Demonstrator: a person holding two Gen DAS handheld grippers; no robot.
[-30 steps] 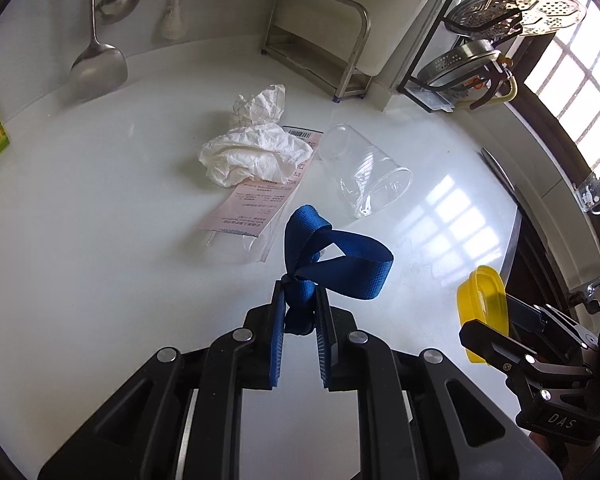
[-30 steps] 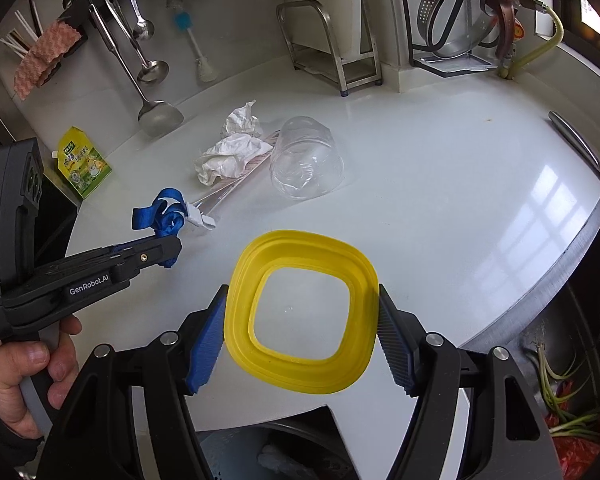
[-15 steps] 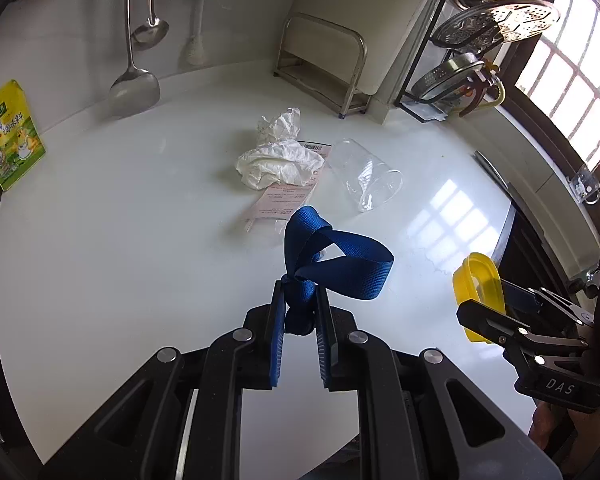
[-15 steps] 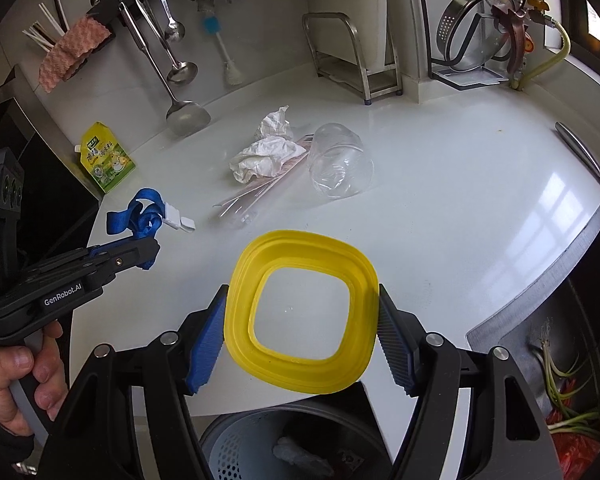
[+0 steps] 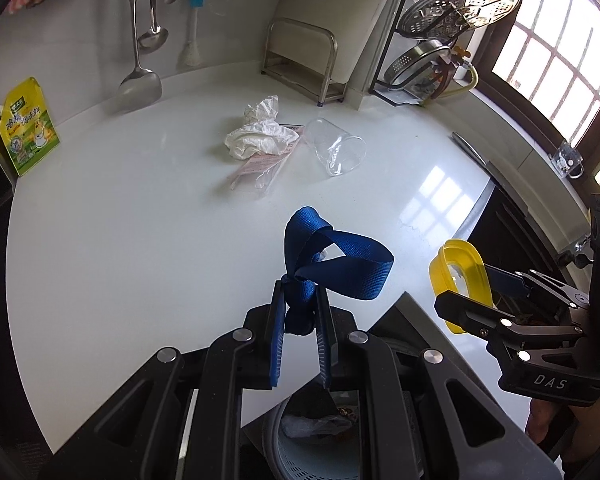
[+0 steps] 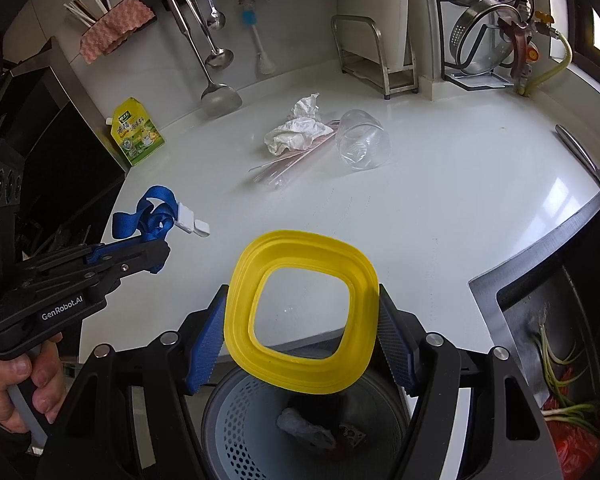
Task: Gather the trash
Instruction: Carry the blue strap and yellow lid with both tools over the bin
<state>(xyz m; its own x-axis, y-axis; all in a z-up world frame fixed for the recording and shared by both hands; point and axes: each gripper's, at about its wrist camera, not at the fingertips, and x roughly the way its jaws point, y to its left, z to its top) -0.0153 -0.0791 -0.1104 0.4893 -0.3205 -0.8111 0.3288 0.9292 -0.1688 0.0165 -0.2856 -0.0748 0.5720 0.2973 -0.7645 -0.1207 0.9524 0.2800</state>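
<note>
Blue webbing strap is pinched in the left gripper, jaws nearly together on its bunched end, loops standing up past the tips; the right view shows a white clip hanging off it. Right gripper is spread wide and clamped on the two sides of a yellow square lid ring, open in the middle, held roughly flat. Both loads hang at the counter edge, above a grey perforated bin just off the white countertop; it already holds some crumpled wrap. Looks like the drop step: next move should be to centre each gripper over the bin mouth and let go, ring first since it sits most directly over the opening. Strap is floppy and may snag on the pads. Left on the counter, well back: crumpled white tissue, a clear wrapper with a printed slip partly under it, and a clear plastic cup on its side just beside them.
</note>
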